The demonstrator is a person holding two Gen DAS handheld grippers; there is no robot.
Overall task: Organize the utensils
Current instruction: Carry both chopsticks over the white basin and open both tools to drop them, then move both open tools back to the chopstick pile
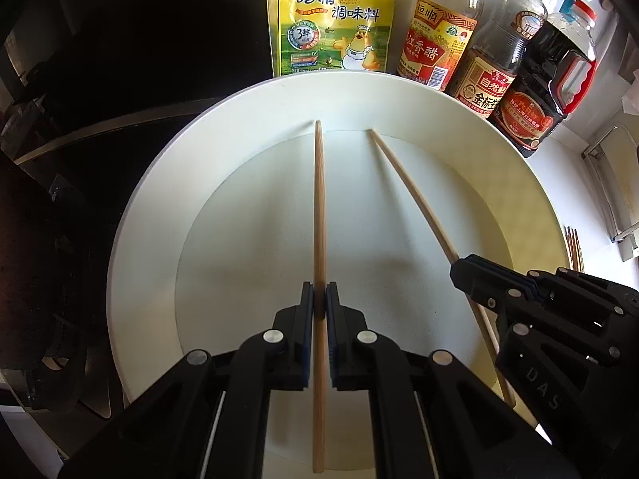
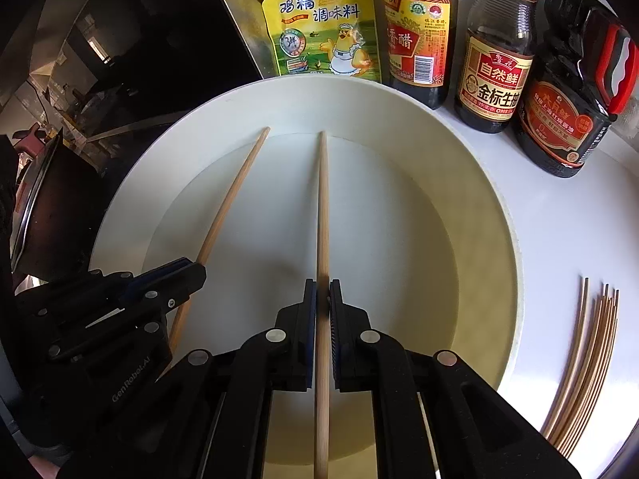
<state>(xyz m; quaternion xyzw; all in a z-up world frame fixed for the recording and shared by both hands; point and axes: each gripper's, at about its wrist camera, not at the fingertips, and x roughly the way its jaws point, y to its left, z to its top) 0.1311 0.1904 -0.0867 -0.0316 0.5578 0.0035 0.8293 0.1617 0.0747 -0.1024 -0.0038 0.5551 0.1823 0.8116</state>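
Observation:
A large white round basin (image 1: pixel 151 207) fills both views. My left gripper (image 1: pixel 319 299) is shut on a wooden chopstick (image 1: pixel 318 207) that points forward, its far tip at the basin's inner step. To its right, my right gripper (image 1: pixel 459 267) holds a second chopstick (image 1: pixel 407 187). In the right wrist view the right gripper (image 2: pixel 322 295) is shut on that chopstick (image 2: pixel 322 207) over the basin (image 2: pixel 499 207). The left gripper (image 2: pixel 195 275) and its chopstick (image 2: pixel 235 199) show at the left. Both chopsticks slant down into the basin, side by side.
Several loose chopsticks (image 2: pixel 587 367) lie on the white counter right of the basin. Behind the basin stand a yellow seasoning pouch (image 1: pixel 335 20), a vinegar bottle (image 1: pixel 439 40), a soy sauce bottle (image 1: pixel 491 72) and a dark jug (image 1: pixel 547 92). A dark stove area (image 1: pixel 60 199) lies left.

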